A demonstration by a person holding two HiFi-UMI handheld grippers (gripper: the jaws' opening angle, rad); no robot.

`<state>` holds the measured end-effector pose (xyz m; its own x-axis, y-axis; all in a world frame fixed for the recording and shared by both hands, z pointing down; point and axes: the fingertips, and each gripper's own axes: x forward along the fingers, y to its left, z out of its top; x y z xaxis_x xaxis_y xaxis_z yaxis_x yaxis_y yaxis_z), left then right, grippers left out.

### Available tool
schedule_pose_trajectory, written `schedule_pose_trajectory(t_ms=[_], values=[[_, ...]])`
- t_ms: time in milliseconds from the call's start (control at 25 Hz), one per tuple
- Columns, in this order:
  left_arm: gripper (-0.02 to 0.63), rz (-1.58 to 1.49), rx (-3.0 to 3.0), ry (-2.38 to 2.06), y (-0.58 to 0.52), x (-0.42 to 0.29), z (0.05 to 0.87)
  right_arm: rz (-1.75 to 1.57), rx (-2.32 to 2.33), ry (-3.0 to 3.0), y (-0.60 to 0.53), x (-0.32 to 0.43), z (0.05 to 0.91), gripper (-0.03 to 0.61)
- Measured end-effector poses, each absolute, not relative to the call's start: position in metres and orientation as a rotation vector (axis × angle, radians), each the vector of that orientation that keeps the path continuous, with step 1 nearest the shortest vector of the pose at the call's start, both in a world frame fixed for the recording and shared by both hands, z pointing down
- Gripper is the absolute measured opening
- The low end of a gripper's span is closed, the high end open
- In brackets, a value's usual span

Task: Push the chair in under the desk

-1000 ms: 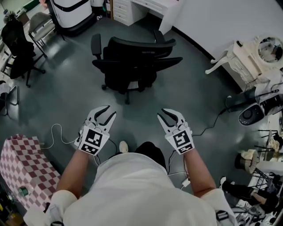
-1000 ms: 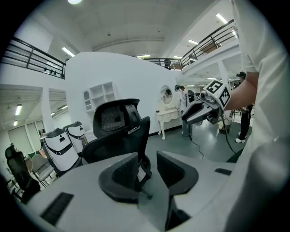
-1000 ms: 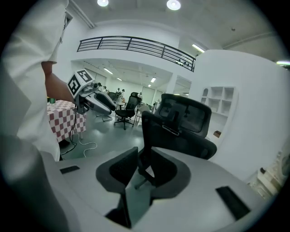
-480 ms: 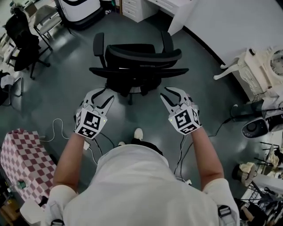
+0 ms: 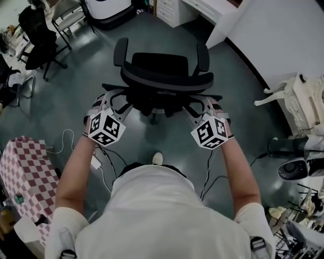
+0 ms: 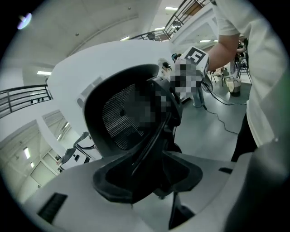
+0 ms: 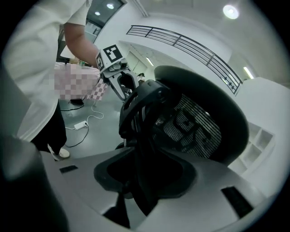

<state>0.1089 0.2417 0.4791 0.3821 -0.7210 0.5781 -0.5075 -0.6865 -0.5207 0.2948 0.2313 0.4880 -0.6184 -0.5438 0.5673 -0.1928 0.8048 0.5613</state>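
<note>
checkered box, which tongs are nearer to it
Left. Left tongs, opening around the chair frame, are up and right of the checkered box; right tongs, also opening around it, are farther right.

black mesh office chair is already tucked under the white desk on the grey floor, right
No. The black mesh office chair is not under the white desk yet; it stands clear of it on the grey floor, as the head view shows.

chair [image 5: 164, 76]: black mesh | upright | short of white desk [image 5: 212, 12]
</note>
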Motion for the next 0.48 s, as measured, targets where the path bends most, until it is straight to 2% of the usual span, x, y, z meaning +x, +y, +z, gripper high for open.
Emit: schedule_pose_trajectory(t_ms=[280,480], values=[[0.224,-1.349,-2.297,0.963,0.220,0.101,0.501,-0.588,0.386,-2.201,0.223,0.285,0.511,0.133],[0.186,-1.435,-2.287,0.811,0.213,0.102,0.515,-0.636,0.381,-2.187,0.217,0.283,0.517,0.132]])
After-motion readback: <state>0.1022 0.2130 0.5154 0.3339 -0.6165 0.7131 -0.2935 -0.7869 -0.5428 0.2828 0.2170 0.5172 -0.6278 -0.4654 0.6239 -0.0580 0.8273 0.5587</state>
